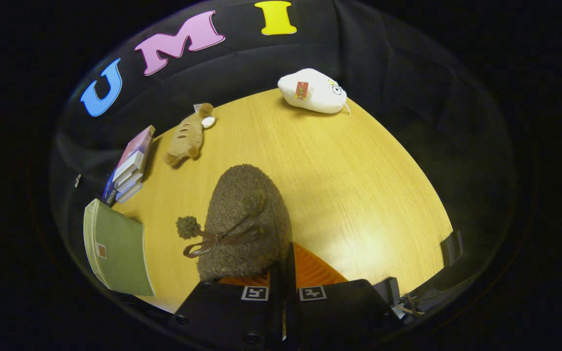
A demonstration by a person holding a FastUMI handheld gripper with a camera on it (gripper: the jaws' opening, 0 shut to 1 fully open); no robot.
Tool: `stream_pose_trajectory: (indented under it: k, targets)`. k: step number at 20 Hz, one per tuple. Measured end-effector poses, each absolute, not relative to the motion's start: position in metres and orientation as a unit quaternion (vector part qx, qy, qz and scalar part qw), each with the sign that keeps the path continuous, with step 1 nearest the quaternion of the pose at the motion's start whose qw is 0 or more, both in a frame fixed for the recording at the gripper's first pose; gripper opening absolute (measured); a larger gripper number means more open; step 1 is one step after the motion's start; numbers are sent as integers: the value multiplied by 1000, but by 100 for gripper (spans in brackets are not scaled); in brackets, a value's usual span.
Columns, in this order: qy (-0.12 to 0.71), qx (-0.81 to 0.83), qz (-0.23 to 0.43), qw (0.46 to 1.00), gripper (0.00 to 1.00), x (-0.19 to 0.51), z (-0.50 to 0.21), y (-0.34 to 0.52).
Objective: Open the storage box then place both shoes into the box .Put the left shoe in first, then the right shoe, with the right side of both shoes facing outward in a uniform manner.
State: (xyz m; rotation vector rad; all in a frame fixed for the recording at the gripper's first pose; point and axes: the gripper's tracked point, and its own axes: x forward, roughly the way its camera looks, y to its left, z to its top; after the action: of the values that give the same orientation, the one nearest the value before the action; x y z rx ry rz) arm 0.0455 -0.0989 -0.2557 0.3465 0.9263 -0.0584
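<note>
The hand-held gripper (283, 273) looks down at the table (339, 185) from above, its two fingers drawn close together with only a thin dark gap between them. They are clamped on the rear edge of a fuzzy brown shoe (244, 222), which sits between and just ahead of them. The shoe's long axis runs away from the fingers, its rounded toe pointing toward the far side of the table. A brown ribbon bow (217, 239) and a small pompom (188, 226) sit on the shoe's upper. Beyond the shoe lies a tan plush toy (187, 136), and farther off a white plush (312, 91) with a small red tag whose writing is too small to read. A stack of books (130, 168) and a green box (115, 251) stand beside the shoe, apart from it.
</note>
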Motion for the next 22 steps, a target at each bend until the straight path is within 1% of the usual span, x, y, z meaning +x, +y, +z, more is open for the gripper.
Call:
stream_pose_trajectory:
  k: [5, 9, 16, 19, 22]
  targets:
    - [409, 195, -4, 891, 8, 34, -179, -29]
    - [390, 231, 40, 891, 8, 31, -130, 49]
    - [390, 231, 131, 882, 8, 28, -88, 184]
    - [401, 251, 153, 868, 8, 29, -83, 231]
    - [423, 262, 157, 853, 8, 33, -94, 266]
